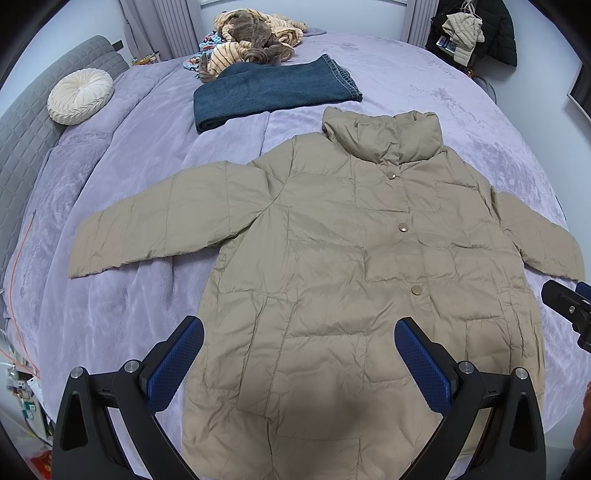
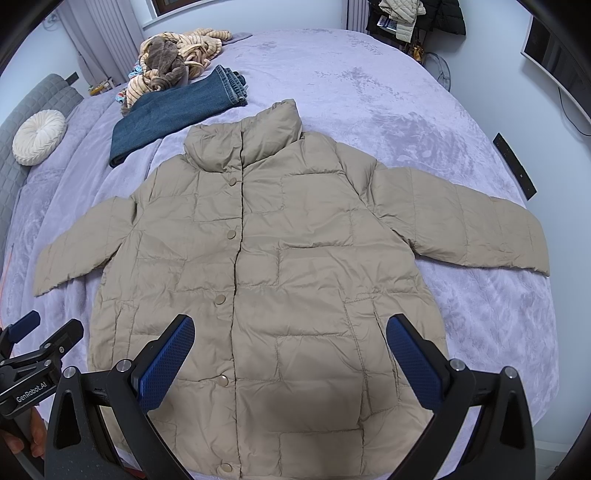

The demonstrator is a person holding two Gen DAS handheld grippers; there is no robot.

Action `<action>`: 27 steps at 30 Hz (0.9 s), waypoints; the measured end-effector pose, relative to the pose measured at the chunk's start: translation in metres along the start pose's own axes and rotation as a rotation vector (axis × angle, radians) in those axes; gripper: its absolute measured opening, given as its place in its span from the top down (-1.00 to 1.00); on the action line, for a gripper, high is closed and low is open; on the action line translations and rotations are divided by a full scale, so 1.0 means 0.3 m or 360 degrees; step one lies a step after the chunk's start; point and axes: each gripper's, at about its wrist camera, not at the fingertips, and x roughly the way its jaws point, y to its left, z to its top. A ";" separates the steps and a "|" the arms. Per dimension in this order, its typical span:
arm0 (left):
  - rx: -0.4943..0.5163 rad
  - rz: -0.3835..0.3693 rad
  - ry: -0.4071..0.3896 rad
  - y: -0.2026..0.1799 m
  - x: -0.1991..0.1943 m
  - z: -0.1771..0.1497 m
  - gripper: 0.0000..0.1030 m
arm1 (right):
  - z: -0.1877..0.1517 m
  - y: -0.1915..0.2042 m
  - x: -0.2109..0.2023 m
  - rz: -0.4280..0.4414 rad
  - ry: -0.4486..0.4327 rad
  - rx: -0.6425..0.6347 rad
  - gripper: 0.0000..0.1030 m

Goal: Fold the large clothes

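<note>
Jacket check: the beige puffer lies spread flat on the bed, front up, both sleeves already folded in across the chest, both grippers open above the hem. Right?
Not quite. On the beige puffer both sleeves are spread outward on the bed, as the right wrist view shows. The rest holds.

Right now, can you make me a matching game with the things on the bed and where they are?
Things:
1. coat
2. jeans
3. round cushion
4. striped blanket

Places:
A. at the far end of the bed, in a bundle
B. by the grey headboard
C. spread flat with sleeves out, under both open grippers: left, right
D. folded, just beyond the coat's collar

Pairs: 1-C, 2-D, 3-B, 4-A
</note>
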 end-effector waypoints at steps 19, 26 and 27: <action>-0.0010 -0.0002 0.0029 -0.006 0.015 0.015 -1.00 | 0.001 0.002 0.004 0.0000 0.0003 -0.0002 -1.00; -0.0018 -0.0006 0.0046 -0.006 0.025 0.024 -1.00 | 0.005 0.016 0.022 -0.0001 0.0012 -0.0010 -1.00; -0.0019 -0.0006 0.0050 -0.005 0.028 0.026 -1.00 | 0.005 0.017 0.027 -0.0001 0.0014 -0.0011 -1.00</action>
